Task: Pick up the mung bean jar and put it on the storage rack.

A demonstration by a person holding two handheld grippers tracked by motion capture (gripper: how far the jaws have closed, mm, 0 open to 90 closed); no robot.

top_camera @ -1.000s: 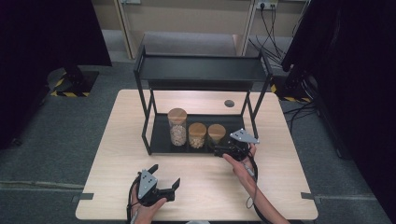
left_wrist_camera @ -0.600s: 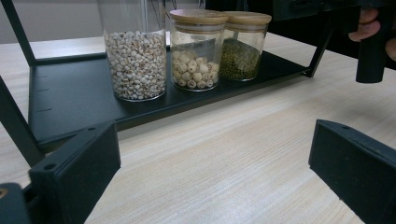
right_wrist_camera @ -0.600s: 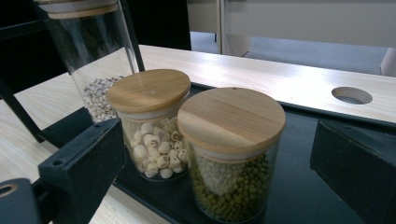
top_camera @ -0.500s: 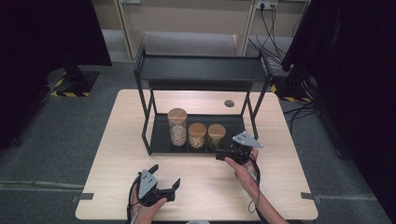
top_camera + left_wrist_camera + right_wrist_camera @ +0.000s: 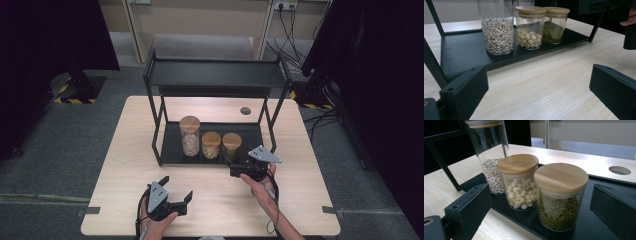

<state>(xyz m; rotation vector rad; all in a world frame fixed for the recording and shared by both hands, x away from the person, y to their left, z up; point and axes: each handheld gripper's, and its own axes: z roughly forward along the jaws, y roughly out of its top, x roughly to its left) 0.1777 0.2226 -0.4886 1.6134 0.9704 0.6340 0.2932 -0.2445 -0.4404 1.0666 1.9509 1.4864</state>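
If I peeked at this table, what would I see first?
Three glass jars with wooden lids stand in a row on the black rack's bottom shelf: a tall grain jar, a jar of pale round seeds and a green bean jar. The open right gripper points at the green one, just in front of it.

Lidded green-bean jar (image 5: 560, 197), upright on shelf tray (image 5: 596, 225)

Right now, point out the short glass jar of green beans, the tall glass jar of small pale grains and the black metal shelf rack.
short glass jar of green beans (image 5: 559, 212), right gripper view, glass side.
tall glass jar of small pale grains (image 5: 497, 35), left gripper view, filled body.
black metal shelf rack (image 5: 215, 75), high view, top shelf.
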